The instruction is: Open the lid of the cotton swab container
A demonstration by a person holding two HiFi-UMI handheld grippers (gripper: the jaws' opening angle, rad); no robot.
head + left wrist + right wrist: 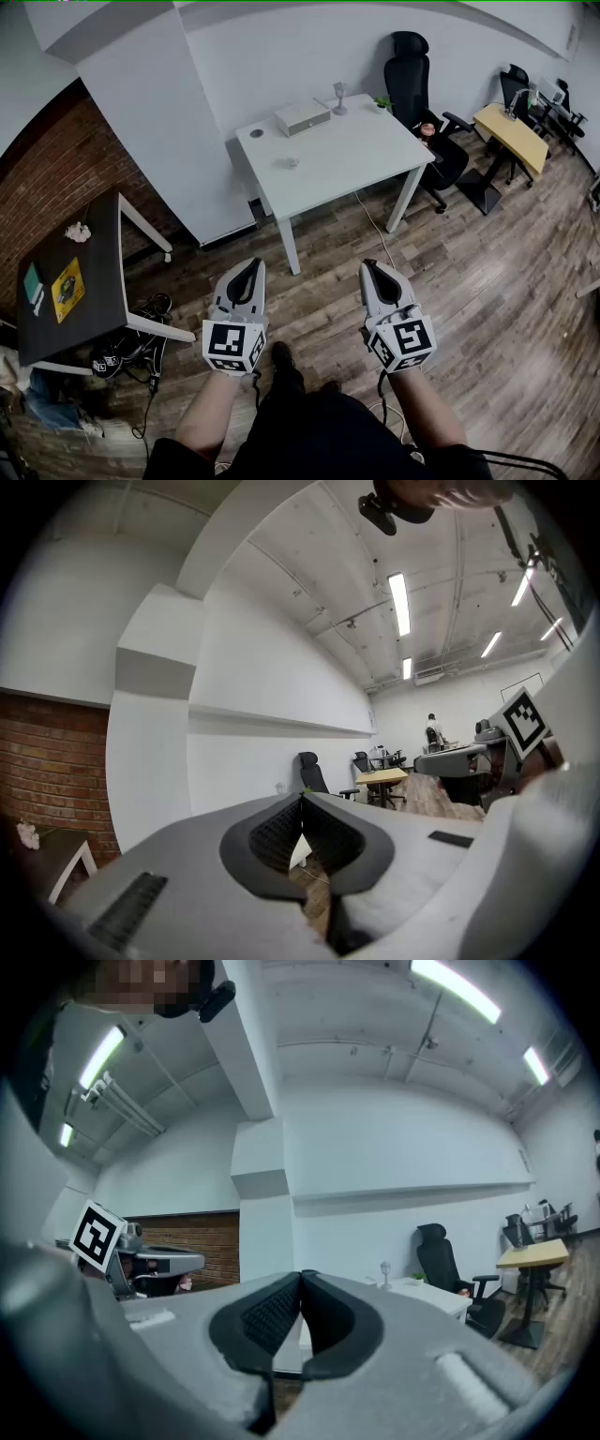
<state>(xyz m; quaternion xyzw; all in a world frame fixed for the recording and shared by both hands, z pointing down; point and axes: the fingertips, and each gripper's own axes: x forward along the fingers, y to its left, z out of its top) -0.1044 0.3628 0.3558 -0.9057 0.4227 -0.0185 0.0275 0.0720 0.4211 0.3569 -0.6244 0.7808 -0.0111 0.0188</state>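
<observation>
**Container not reached, both grippers closed and empty**

Cotton swab container is probably the small pale item (292, 161) sitting alone near the middle of the white table (361, 164), but it is too small to confirm. My guess is it was set apart from the other clutter so both tools can get at it. A white box (301, 116) sits further back on the table.

The left gripper (252, 265) and right gripper (370, 267) are held side by side over the wood floor, well short of the table's near edge and pointing toward it. On both, the jaws are pressed together with nothing between the pads. This reads as a carry or approach pose, since nothing is in reach to grip. The task is not started and the lid is untouched.

A black office chair (412, 70) stands behind the table's right end. A black side table (89, 281) stands well to the table's left, by the brick wall.
</observation>
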